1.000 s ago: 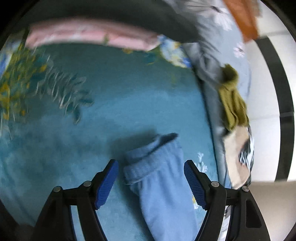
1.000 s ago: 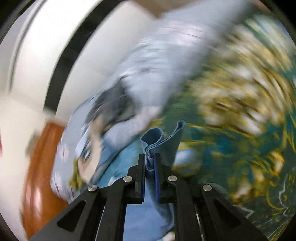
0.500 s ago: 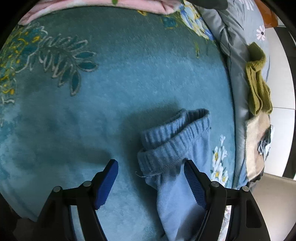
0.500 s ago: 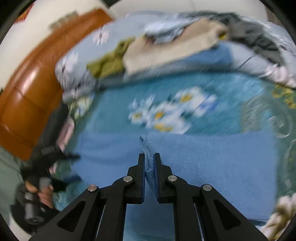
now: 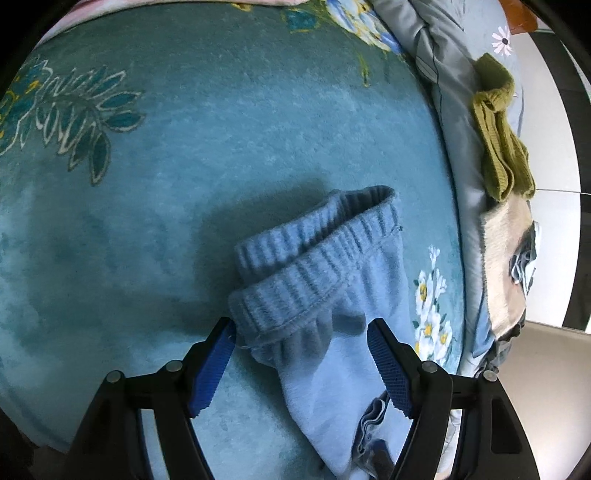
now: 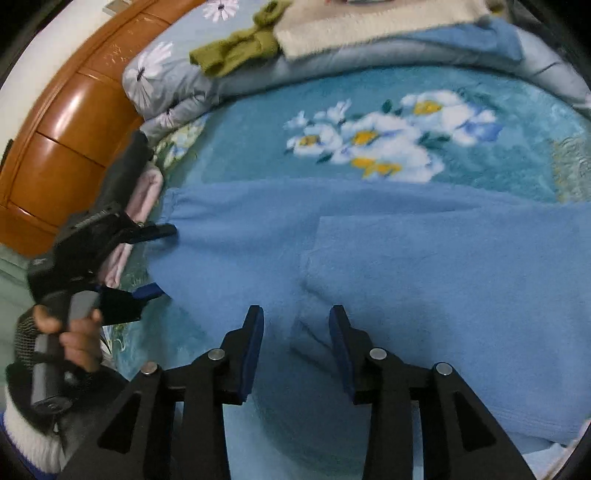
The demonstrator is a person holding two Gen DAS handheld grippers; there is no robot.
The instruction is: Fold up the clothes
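The left hand-held gripper (image 5: 301, 328), black with blue ribbed pads, stood wide open, its fingers either side of the ribbed cuff (image 5: 314, 258) of a light-blue fleece garment (image 6: 369, 251). The right black gripper (image 6: 295, 321) was also open and gripped nothing, its pads hovering over the garment's folded body. The garment lay spread flat on a teal plush blanket with white flowers (image 6: 369, 144), the cuff doubled over. Beyond the blanket's edge, on a grey quilt (image 6: 177, 88), lay an olive-green knit piece (image 6: 236, 51) just beside a cream fuzzy cloth (image 6: 369, 26).
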